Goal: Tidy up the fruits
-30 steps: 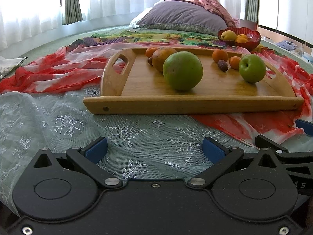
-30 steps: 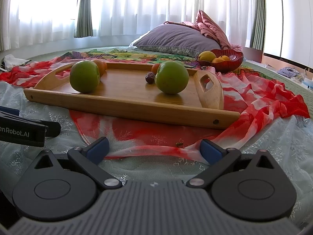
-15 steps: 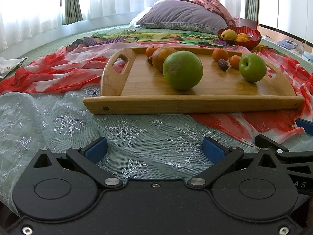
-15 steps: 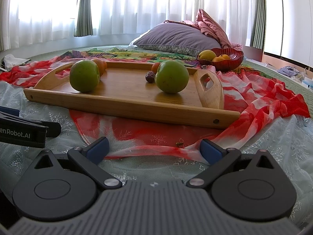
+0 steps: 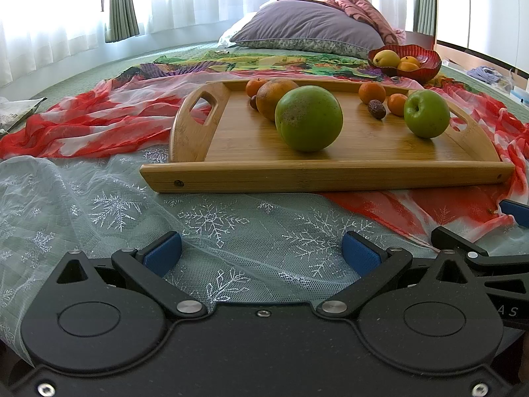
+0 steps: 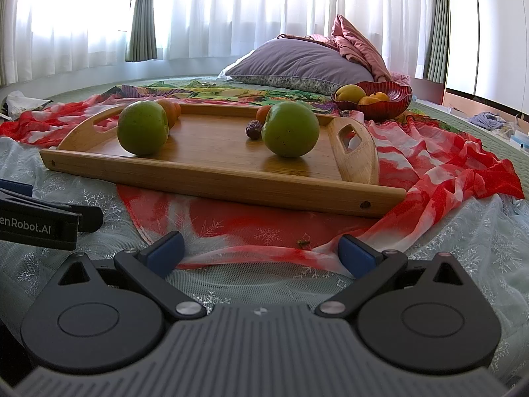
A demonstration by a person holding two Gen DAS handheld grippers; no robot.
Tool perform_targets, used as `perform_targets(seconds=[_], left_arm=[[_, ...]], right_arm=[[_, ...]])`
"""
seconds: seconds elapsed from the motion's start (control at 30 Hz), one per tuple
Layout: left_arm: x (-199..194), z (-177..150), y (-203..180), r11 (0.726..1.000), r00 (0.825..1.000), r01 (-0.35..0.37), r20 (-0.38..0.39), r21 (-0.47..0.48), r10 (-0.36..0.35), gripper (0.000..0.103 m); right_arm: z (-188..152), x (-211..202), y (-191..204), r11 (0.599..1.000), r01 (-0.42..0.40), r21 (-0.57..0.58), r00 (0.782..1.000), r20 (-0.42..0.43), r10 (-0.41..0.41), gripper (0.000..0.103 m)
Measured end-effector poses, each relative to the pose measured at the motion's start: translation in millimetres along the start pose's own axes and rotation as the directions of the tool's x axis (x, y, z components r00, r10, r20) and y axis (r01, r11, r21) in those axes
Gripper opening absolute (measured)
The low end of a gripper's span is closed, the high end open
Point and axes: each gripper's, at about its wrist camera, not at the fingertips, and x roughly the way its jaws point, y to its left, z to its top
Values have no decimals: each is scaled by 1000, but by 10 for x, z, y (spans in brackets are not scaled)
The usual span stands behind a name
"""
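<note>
Left wrist view: left tool (image 5: 261, 253) spread wide, nothing held, low over snowflake netting (image 5: 99, 205) on bed. Wooden tray (image 5: 324, 177) seen ahead on red scarf (image 5: 82, 125); large green fruit (image 5: 309, 118) near tray's front edge, green apple (image 5: 426, 113) toward its right end, oranges (image 5: 372, 92) and date (image 5: 377, 109) near back edge.

Right wrist view: right tool (image 6: 261, 253) spread wide, empty. Red bowl (image 6: 373, 100) with yellow fruit placed beyond tray's right end, before pillow (image 6: 297, 63).

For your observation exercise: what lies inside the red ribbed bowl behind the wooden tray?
The red ribbed bowl holds a yellow pear-like fruit and at least two small orange fruits. Its near wall hides the bottom, so anything lying lower cannot be seen.
</note>
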Motion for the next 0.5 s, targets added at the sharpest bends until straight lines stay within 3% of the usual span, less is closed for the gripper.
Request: perform_targets(seconds=[0.5], left_arm=[[2,2,-3,1000,1000,-2,2,1,2,103]], right_arm=[[-2,-1,2,1000,0,0,1000,0,0,103]])
